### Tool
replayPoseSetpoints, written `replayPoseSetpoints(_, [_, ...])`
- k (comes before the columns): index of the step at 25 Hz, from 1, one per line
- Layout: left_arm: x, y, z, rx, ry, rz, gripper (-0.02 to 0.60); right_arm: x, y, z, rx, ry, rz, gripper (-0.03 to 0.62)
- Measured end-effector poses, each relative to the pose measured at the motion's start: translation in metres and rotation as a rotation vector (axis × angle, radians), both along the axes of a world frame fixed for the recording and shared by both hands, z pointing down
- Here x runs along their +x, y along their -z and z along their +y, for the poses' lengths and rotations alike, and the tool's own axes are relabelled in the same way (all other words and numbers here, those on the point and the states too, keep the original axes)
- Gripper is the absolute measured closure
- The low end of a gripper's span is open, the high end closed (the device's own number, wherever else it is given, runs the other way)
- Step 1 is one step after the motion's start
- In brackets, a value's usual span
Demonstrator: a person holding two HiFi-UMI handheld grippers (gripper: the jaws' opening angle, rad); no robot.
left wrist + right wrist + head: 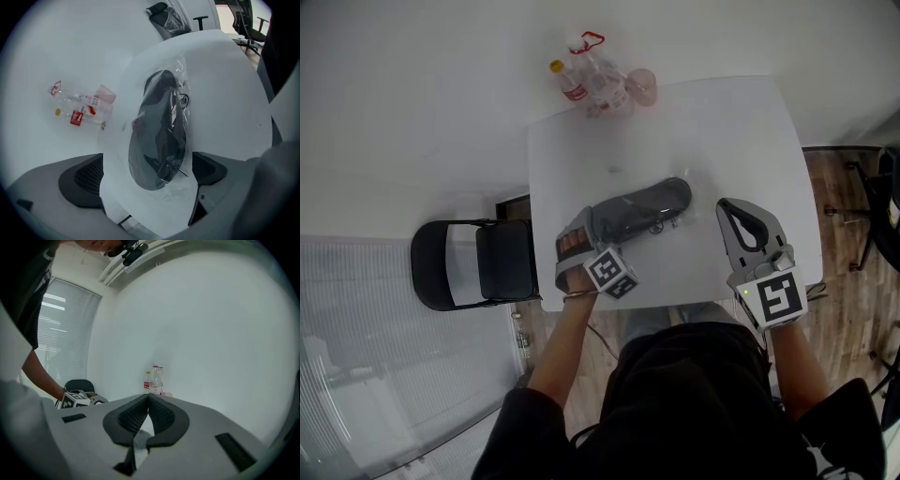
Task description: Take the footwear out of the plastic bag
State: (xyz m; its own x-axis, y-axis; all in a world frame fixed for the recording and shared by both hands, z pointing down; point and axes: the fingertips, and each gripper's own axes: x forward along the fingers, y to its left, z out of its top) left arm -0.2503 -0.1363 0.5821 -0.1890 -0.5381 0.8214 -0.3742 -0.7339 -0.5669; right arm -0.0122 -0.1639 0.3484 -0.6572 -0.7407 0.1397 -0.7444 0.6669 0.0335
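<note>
A dark shoe lies on its side in a clear plastic bag in the middle of the white table. My left gripper is at the shoe's near left end, pointing down, jaws wide open. In the left gripper view the bagged shoe has its end between the two dark pads, and the pads stand apart from it. My right gripper hovers to the right of the shoe, apart from it. Its pads meet and I see nothing held between them.
Clear bottles and a pink cup sit on the floor past the table's far edge; these bottles also show in the left gripper view. A black folding chair stands left of the table. Office chairs stand at the right.
</note>
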Motion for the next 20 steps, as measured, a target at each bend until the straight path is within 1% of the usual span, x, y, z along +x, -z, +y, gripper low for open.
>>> replayPoseSetpoints(2, [-0.004,-0.007,-0.005,-0.061,0.002,0.003,0.013,0.001,0.001,-0.002,0.005,0.001,-0.005,0.577])
replayPoseSetpoints(5, [-0.006,-0.014,-0.013,-0.164,-0.016,0.031,0.009,0.004,0.002,-0.004,0.009,-0.008,-0.004,0.577])
replayPoseSetpoints(8, [-0.003,-0.023,-0.016,-0.286,-0.055,0.058,0.009,0.007,0.003,-0.007,0.020,-0.017,0.000,0.577])
replayPoseSetpoints(10, [-0.001,-0.027,-0.017,-0.351,-0.091,0.072,0.009,0.008,0.003,-0.009,0.027,-0.023,0.003,0.577])
replayPoseSetpoints(16, [0.007,-0.035,-0.016,-0.497,-0.176,0.129,0.008,0.010,0.004,-0.017,0.032,-0.035,0.023,0.577])
replayPoseSetpoints(20, [0.008,-0.039,-0.016,-0.588,-0.177,0.186,0.003,0.009,0.004,-0.025,0.030,-0.043,0.030,0.577])
